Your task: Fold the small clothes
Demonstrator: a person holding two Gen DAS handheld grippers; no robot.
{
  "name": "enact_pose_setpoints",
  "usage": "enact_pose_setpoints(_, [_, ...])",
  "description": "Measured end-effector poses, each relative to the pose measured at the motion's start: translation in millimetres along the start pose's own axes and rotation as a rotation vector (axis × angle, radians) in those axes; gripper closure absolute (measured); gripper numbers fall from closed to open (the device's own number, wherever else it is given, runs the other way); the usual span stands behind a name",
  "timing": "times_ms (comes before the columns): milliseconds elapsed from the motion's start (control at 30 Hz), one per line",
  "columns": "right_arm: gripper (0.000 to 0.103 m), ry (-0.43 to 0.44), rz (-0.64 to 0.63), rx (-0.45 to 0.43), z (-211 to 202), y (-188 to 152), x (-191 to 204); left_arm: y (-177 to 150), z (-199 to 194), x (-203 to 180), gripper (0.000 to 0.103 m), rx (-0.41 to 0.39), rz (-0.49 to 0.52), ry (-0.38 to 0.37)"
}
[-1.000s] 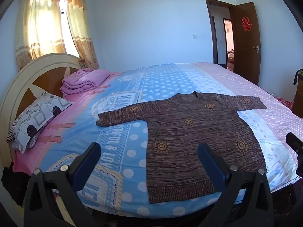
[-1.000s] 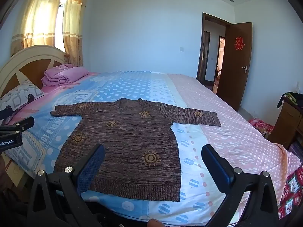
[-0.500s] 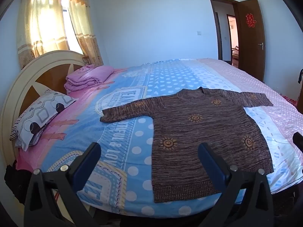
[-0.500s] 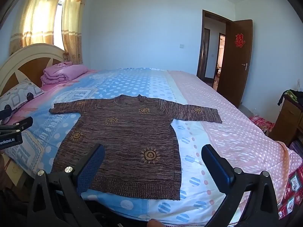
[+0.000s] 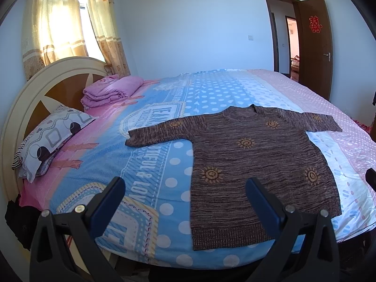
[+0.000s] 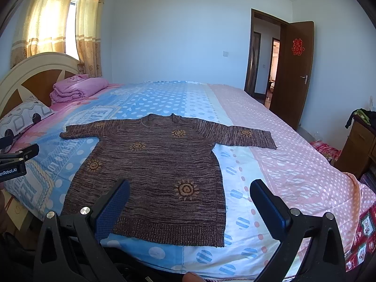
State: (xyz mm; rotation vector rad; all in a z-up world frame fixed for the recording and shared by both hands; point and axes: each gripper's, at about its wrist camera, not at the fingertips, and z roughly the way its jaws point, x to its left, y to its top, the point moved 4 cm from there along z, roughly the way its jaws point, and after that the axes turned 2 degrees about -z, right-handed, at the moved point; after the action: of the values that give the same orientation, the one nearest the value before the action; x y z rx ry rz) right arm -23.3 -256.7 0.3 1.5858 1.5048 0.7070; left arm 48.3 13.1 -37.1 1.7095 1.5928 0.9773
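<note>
A brown knitted sweater [image 5: 258,155] with orange sun motifs lies flat on the bed, front up, both sleeves spread out, hem toward me. It also shows in the right wrist view [image 6: 159,166]. My left gripper [image 5: 185,188] is open and empty, held above the bed's near edge, left of the hem. My right gripper [image 6: 190,190] is open and empty, held above the hem's right part. The left gripper's body [image 6: 16,162] shows at the left edge of the right wrist view.
The bed has a blue and pink patterned sheet [image 5: 152,164]. A patterned pillow [image 5: 51,136] and a folded pink blanket [image 5: 110,91] lie by the headboard [image 5: 21,108]. An open brown door [image 6: 293,70] is at the far right. A wooden cabinet [image 6: 357,145] stands right of the bed.
Both grippers have risen slightly and come a little closer to the bed; the sweater sits lower in both views. The sweater has not moved. Both grippers stay open.
</note>
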Motion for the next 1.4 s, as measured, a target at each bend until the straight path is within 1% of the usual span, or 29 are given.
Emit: enact_pose_setpoints(1400, [0.001, 0.01, 0.003, 0.019, 4.1, -5.1, 0.8, 2.3, 1.6, 6.8, 0.0, -0.006, -0.006, 0.014])
